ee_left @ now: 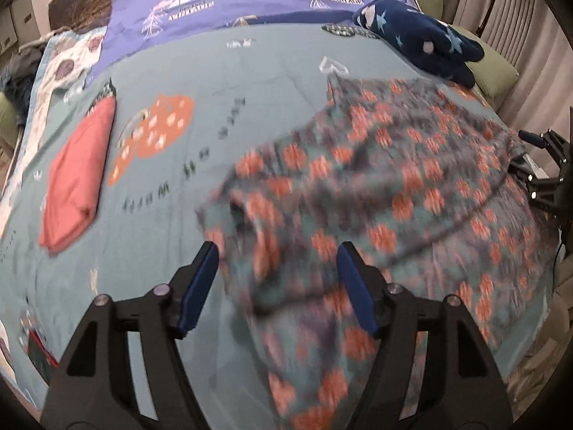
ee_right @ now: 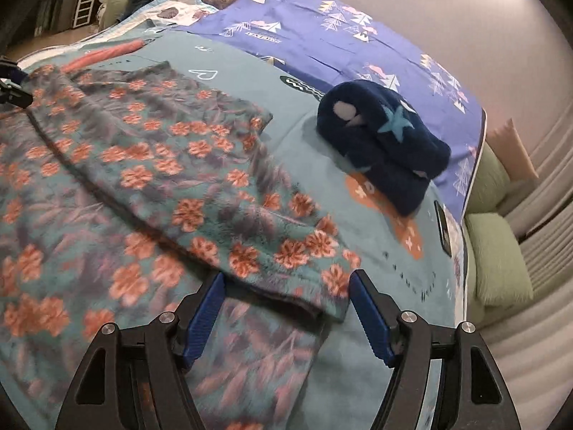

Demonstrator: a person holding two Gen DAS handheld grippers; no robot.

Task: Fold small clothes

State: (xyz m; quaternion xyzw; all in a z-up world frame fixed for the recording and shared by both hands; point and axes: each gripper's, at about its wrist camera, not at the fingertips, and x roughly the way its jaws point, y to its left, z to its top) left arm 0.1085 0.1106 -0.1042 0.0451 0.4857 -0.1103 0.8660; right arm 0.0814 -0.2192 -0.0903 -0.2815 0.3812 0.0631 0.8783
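A fleece garment with orange flowers on teal and purple (ee_left: pixel 376 186) lies spread on the teal bed sheet (ee_left: pixel 222 82), with one part folded over the rest; it also shows in the right wrist view (ee_right: pixel 172 165). My left gripper (ee_left: pixel 277 251) is open, its blue pads on either side of the garment's left end. My right gripper (ee_right: pixel 286 279) is open, its pads on either side of the folded layer's near corner. The right gripper also shows at the right edge of the left wrist view (ee_left: pixel 544 165).
A folded pink-red garment (ee_left: pixel 78 175) lies on the left of the bed. A folded dark blue star-print fleece (ee_right: pixel 379 147) lies at the far right. A purple tree-print sheet (ee_right: pixel 322 36) covers the far side. Green cushions (ee_right: pixel 497 251) sit past the bed's right edge.
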